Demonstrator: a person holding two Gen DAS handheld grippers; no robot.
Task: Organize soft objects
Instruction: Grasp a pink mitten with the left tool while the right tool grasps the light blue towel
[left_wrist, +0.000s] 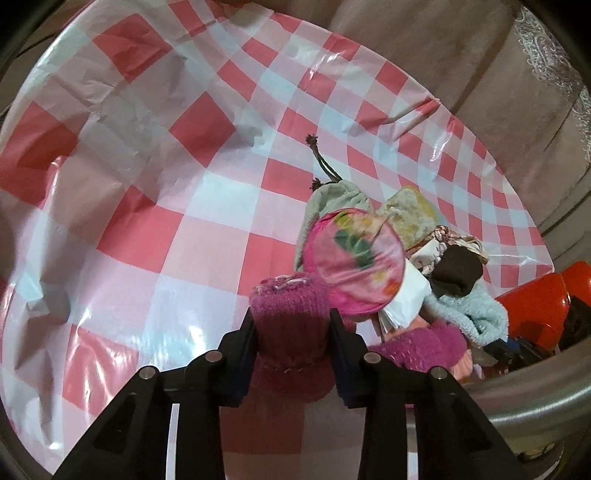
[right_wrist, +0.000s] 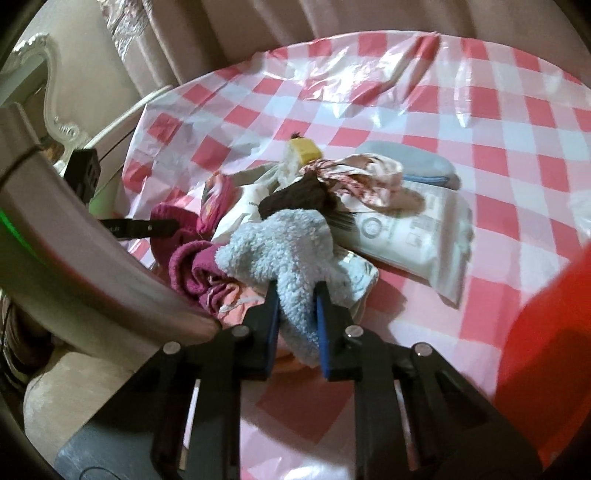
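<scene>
Clamping a magenta knit sock (left_wrist: 291, 310), left fingers (left_wrist: 251, 325); right fingers (right_wrist: 271, 314) grip fluffy blue sock (right_wrist: 295, 258).

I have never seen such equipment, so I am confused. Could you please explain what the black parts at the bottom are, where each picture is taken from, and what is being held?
The black parts are two-finger grippers that a person holds, one in each hand. Each carries a camera looking along its fingers.

The left camera shows the left gripper pinching a magenta knitted sock. The right camera shows the right gripper pinching a light blue fluffy sock.

Both socks belong to a pile of soft things on a pink checked tablecloth, with a round pink pouch and a white packet.
</scene>
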